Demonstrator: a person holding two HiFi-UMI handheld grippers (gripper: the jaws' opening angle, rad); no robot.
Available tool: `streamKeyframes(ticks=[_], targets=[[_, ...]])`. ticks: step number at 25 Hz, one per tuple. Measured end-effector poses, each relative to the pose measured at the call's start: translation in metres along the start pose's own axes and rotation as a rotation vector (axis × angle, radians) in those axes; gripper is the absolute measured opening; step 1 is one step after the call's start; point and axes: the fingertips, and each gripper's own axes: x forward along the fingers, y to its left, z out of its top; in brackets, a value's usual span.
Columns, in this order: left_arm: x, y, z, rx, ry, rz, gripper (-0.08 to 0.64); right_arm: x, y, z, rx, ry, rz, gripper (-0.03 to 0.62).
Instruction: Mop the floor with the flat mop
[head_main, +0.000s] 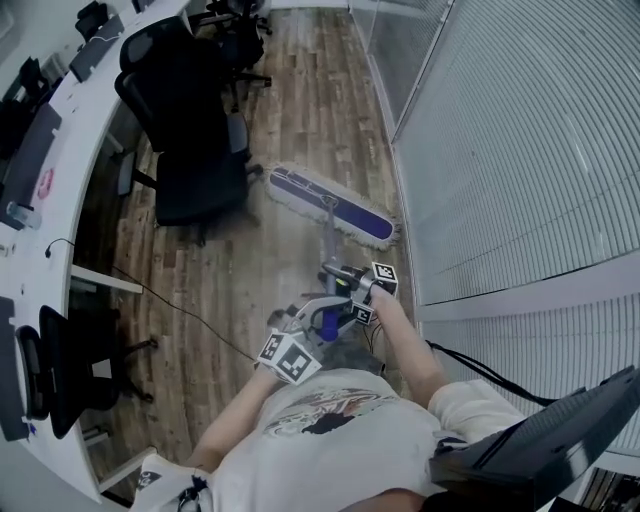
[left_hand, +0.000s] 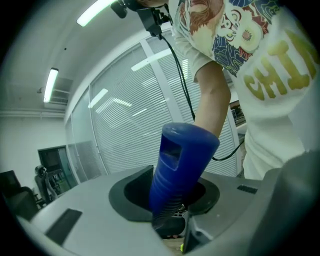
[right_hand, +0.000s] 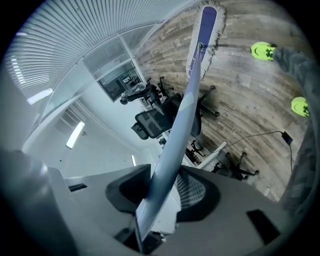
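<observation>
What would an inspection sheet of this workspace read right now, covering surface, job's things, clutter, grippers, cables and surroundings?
Surface: brown wood-plank floor, with the mop head resting flat on it.
Job's things: flat mop with blue pad and white fringe beside the blinds; its grey pole ends in a blue ribbed handle.
Clutter: black office chair close to the mop head.
Grippers: left gripper jaws shut on the blue ribbed handle; right gripper jaws shut on the grey pole.
Cables: thin black cable crossing the floor from the desk side.
Surroundings: curved white desk at left, white slatted blinds at right.
</observation>
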Motion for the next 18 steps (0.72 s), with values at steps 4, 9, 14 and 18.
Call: streamKeyframes(ticks=[4, 9, 14, 18], targets=[[-0.024, -0.028, 0.031, 0.008, -0.029, -0.041, 0.108, -0.017, -0.008, -0.045, 0.024, 0.006, 0.055, 0.146], [-0.029, -0.03, 0.042, 0.004, -0.047, -0.052, 0.108, -0.021, -0.006, -0.056, 0.022, 0.016, 0.058, 0.15], [-0.023, -0.033, 0.027, 0.034, -0.034, -0.083, 0.11, -0.021, -0.009, -0.052, 0.008, 0.032, 0.028, 0.152], [-0.02, -0.022, 0.027, 0.077, -0.045, -0.057, 0.107, -0.013, -0.005, -0.049, -0.005, 0.068, 0.018, 0.152]])
